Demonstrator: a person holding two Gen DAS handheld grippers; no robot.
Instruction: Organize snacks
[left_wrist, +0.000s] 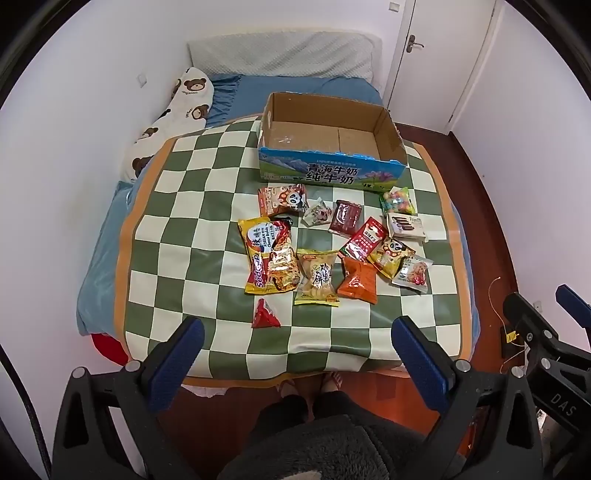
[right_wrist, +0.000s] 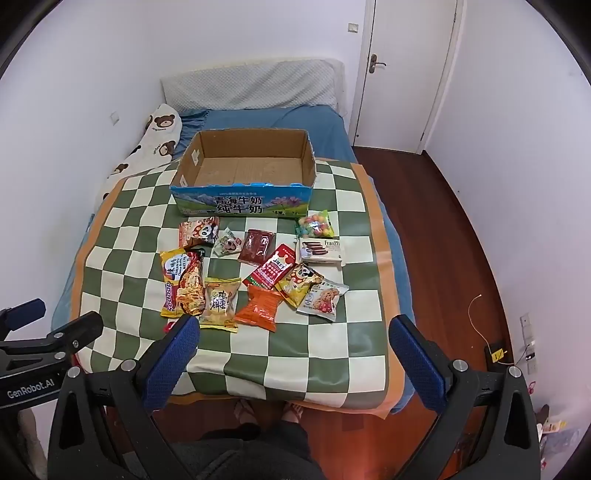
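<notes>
Left gripper (left_wrist: 295, 354): jaws spread wide, holding nothing, hovering above the near edge of the checkered mat (left_wrist: 177, 206). Right gripper (right_wrist: 293, 350): jaws likewise spread, nothing between them, above the same near edge.

One cardboard box (left_wrist: 328, 168), open-topped, nothing inside, standing at the far edge of the mat, slightly toward the right side.

Thirteen snack packets counted, all lying loose on the mat between box and near edge:
- one yellow noodle packet (left_wrist: 267, 254), left of the group
- one red triangular packet (left_wrist: 265, 314), nearest the near edge, apart from the others
- one yellow crisp packet (left_wrist: 317, 282)
- one orange packet (left_wrist: 357, 280)
- two panda-print packets (left_wrist: 282, 199), one by the box, one at right
- one candy bag (left_wrist: 398, 200), near the box's right corner
- one white biscuit pack (left_wrist: 406, 226), just beside the candy bag
- five further small packets, mid-group, some overlapping.

One bear-print pillow (left_wrist: 177, 114) beyond the mat's far left corner.
</notes>
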